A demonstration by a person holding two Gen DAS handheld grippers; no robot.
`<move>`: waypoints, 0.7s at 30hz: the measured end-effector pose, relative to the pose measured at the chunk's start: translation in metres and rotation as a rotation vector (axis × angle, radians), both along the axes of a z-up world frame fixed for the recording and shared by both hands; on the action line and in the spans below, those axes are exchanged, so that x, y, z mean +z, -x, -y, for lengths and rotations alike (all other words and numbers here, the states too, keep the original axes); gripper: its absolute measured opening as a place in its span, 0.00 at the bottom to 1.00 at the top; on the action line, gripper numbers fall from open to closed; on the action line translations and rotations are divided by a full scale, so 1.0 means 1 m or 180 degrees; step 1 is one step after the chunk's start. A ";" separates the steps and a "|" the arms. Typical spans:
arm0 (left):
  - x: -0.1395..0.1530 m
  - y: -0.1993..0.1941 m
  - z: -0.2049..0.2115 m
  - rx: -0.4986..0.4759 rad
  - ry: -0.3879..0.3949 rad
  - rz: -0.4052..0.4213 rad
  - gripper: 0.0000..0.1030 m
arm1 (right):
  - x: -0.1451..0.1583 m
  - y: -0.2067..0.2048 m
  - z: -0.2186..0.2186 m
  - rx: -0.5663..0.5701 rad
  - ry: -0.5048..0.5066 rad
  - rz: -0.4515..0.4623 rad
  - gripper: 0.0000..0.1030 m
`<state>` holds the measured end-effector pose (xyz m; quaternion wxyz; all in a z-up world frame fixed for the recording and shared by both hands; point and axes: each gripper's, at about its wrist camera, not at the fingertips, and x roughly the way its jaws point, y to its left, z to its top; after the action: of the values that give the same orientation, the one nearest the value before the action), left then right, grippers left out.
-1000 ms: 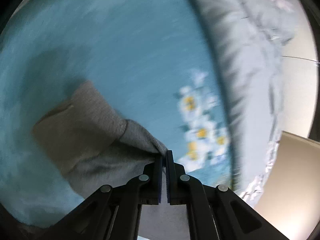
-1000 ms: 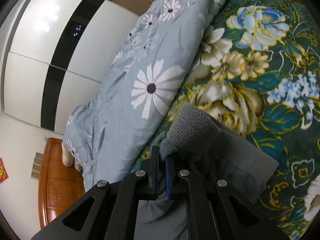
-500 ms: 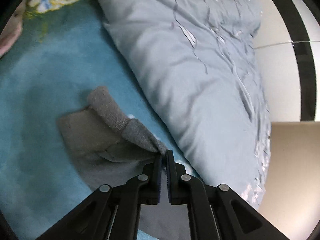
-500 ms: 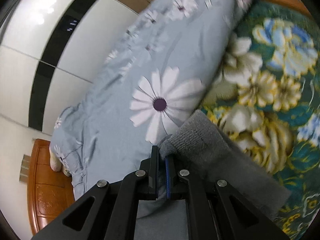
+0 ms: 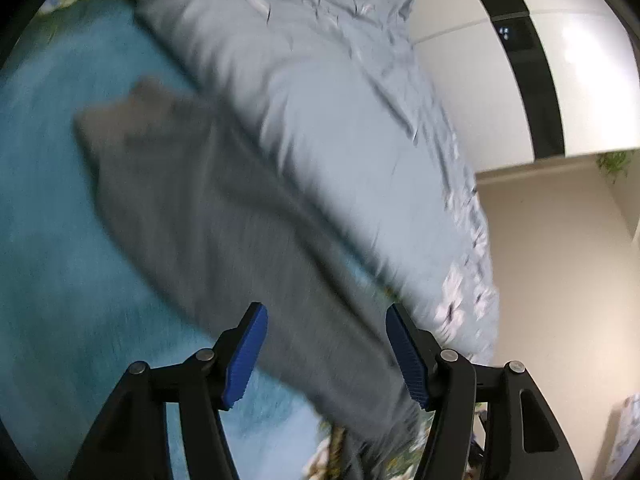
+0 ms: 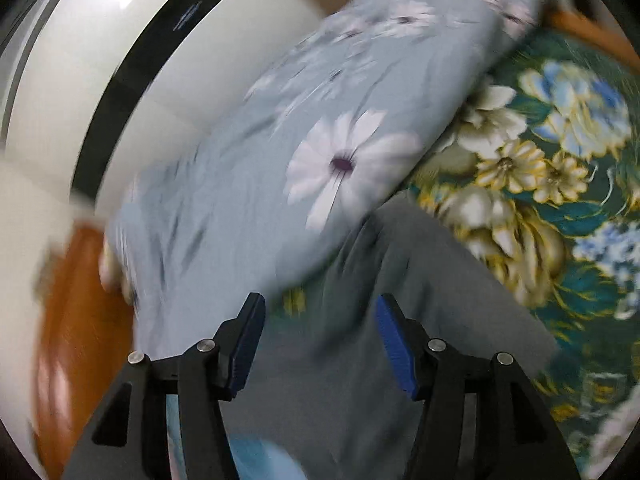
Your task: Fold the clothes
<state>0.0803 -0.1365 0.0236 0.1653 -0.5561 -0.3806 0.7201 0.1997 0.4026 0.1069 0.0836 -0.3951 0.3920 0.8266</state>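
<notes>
A grey knit garment (image 5: 224, 216) lies spread on the teal bed sheet (image 5: 52, 240), its far end against the pale blue duvet. My left gripper (image 5: 324, 354) is open just above its near part, holding nothing. In the right wrist view the same grey garment (image 6: 432, 300) lies on the floral bed cover (image 6: 560, 168). My right gripper (image 6: 318, 344) is open above it, holding nothing. Both views are blurred by motion.
A bunched pale blue duvet with white daisies (image 5: 340, 120) (image 6: 280, 168) lies along the far side of the garment. A white wardrobe with a black stripe (image 6: 120, 60) stands behind. A wooden bed frame (image 6: 80, 300) shows at left.
Both grippers were shut on the garment's edge and have opened and let go. The garment has dropped and now lies spread out flat. Both views swung upward.
</notes>
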 end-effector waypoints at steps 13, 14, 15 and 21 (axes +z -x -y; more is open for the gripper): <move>-0.034 -0.068 -0.001 0.0330 -0.0026 0.0076 0.64 | -0.097 0.010 0.202 0.1622 -0.0914 0.1031 0.55; -0.034 -0.068 0.000 0.0343 -0.0026 0.0063 0.64 | -0.104 0.013 0.207 0.1678 -0.1045 0.1140 0.53; -0.034 -0.068 -0.001 0.0353 -0.0020 0.0045 0.64 | -0.112 0.015 0.212 0.1745 -0.1176 0.1256 0.46; -0.026 -0.073 0.001 0.0365 -0.0022 -0.0071 0.64 | -0.118 0.020 0.215 0.1830 -0.1425 0.1492 0.11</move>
<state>0.1532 -0.1374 -0.0021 0.1300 -0.5248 -0.4125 0.7332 0.1799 0.1875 -0.0112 0.0203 -0.6374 0.0474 0.7688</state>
